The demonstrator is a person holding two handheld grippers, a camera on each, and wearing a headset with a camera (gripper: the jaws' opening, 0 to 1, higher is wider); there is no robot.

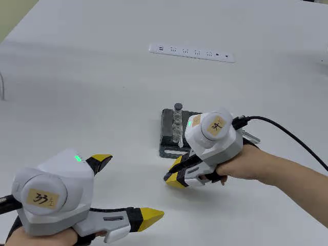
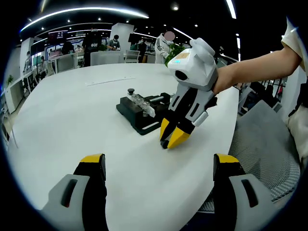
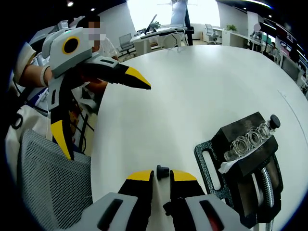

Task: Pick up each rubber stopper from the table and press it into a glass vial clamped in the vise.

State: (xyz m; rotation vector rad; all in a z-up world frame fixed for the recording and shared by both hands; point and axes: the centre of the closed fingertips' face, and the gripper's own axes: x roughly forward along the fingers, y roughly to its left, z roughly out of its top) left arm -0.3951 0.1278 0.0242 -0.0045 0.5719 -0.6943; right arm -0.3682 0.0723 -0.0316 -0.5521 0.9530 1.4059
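White table (image 1: pixel 92 77), wide and plain; we find no print on it.

Left gripper (image 1: pixel 128 187), white body with black jaws and yellow tips, sits low at the near-left edge of the head view. Its jaws are spread wide with nothing between them. The round tan sticker on its back carries handwriting; we read "33" and then a mark we cannot make out.

Right gripper (image 1: pixel 175 177) has the same build, with its tips down at the table surface just in front of the vise. Its sticker is also handwritten, but tilted and too small for us to read with confidence. In the right gripper view its yellow tips are drawn nearly together, pinching the rubber stopper.

Vise (image 3: pixel 240 159): black, blocky, with a screw at one end and no lettering we can see. It stands near mid-table, just beside the right gripper.

Power strip (image 1: pixel 192 52): white and long, well beyond the vise. Its markings are too small to read.

Glass vials (image 3: pixel 250 138): clear, upright, clamped in a row between the vise jaws. The nearer ones are open-mouthed. The vial at the far end (image 3: pixel 275 120) wears a black cap.

Rubber stopper (image 3: pixel 162 171): small, black and round, with a flat top. It is caught between the right gripper's tips, at table level and short of the vials.
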